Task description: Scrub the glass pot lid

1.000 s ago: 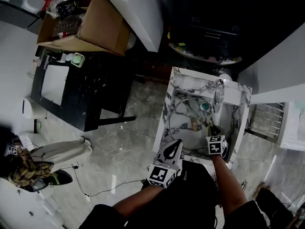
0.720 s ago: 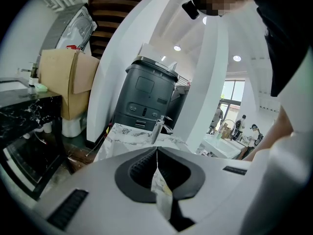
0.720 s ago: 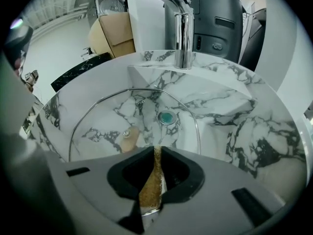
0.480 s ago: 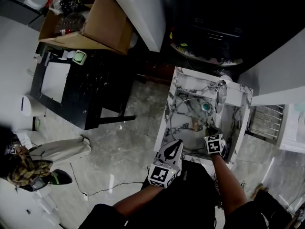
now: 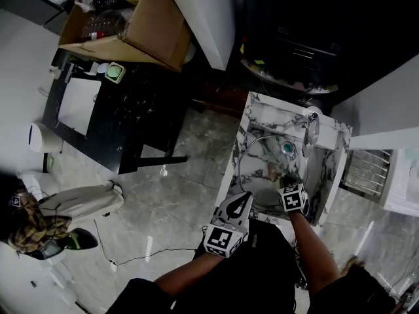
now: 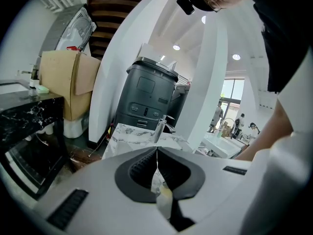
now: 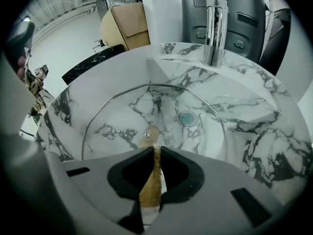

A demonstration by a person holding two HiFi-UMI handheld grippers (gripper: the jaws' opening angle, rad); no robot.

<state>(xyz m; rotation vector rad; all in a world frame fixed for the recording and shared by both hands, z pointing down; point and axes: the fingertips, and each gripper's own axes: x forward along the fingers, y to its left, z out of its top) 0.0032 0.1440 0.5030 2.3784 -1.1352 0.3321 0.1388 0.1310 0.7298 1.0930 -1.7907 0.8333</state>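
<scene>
The glass pot lid (image 5: 256, 157) lies flat in the basin of a marble sink (image 5: 262, 107) at centre right of the head view, its metal rim ringing most of the basin floor. In the right gripper view the lid (image 7: 122, 112) fills the middle of the frame, with its wooden knob (image 7: 147, 135) just above the tips and the drain (image 7: 186, 118) showing through the glass to the right. The right tongs (image 7: 155, 152) are clamped on a thin brown scrub pad (image 7: 151, 186), seen edge-on and reaching toward the knob. A chrome faucet (image 7: 215, 31) stands on the far rim at the top. The left tongs (image 6: 157, 150) are pressed together with the tips meeting and nothing gripped, held at the lower centre of the head view (image 5: 241, 202), beside the sink's near-left edge. A cardboard box (image 5: 145, 30) sits above a black tabletop (image 5: 134, 120) at upper left.
</scene>
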